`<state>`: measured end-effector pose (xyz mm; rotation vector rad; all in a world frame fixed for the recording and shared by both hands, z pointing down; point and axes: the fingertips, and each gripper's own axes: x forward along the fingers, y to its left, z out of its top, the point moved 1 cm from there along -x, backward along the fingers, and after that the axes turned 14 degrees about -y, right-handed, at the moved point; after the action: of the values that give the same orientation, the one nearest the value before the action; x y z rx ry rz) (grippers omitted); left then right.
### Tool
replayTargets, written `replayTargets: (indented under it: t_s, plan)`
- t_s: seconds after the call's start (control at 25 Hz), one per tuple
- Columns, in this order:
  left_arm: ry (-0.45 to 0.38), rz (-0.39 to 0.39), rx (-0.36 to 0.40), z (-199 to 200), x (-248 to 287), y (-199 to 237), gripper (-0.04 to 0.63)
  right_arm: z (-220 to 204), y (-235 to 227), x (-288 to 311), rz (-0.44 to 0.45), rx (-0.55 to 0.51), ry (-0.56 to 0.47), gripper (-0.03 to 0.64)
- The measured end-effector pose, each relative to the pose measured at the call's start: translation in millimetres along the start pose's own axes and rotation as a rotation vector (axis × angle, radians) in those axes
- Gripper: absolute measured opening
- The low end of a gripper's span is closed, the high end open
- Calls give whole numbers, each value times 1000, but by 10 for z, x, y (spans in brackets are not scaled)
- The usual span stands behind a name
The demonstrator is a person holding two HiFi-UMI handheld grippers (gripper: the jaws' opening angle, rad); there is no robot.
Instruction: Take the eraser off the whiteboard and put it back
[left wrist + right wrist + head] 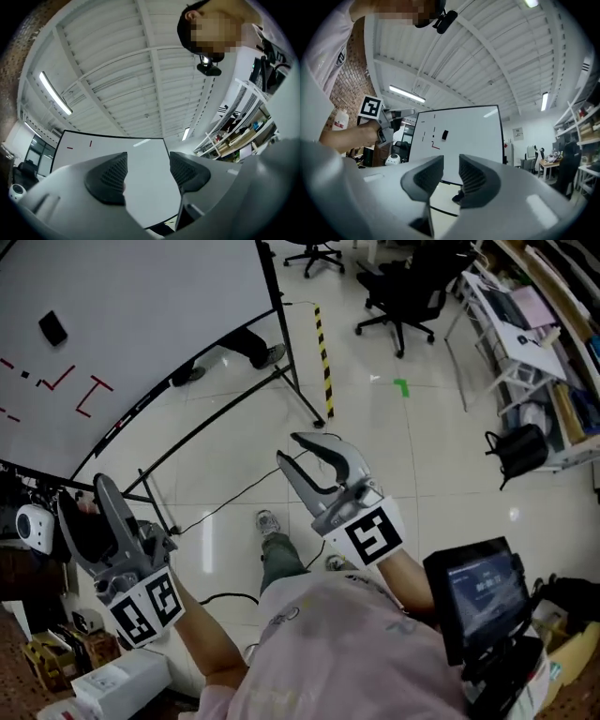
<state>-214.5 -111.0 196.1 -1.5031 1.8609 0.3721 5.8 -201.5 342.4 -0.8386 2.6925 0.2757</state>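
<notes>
Both tools are empty and the eraser is sitting on the board, well out of reach.

The eraser (52, 327) is clinging to the left part of the whiteboard (159, 306), in from its edges, just beside the red marker strokes (92, 395). The left gripper (147, 171) is hanging open with nothing between its jaws. The right gripper (451, 171) is showing only a narrow gap, also empty. I'm thinking narrow jaws could shove the eraser along the board or knock it off instead of closing around it. A careless reach may also be smearing those strokes. The board's stand legs (300, 395) and the floor cable (225, 507) are lying in the walking path.
</notes>
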Motion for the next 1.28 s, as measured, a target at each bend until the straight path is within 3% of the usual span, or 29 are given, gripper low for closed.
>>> replayTargets:
  t_s: [0.16,0.56,1.28]
  plan:
    - [-13,-26,-28,530,-429,-436,256,360,103,-400,-17,8,-30,97]
    - [91,-32,-64,866,-1166,-805,256,494,338,-863,11,12,-50,95]
    - [90,22,-78,995,-1618,-185,256,599,1043,-622,75,-54,-82,83]
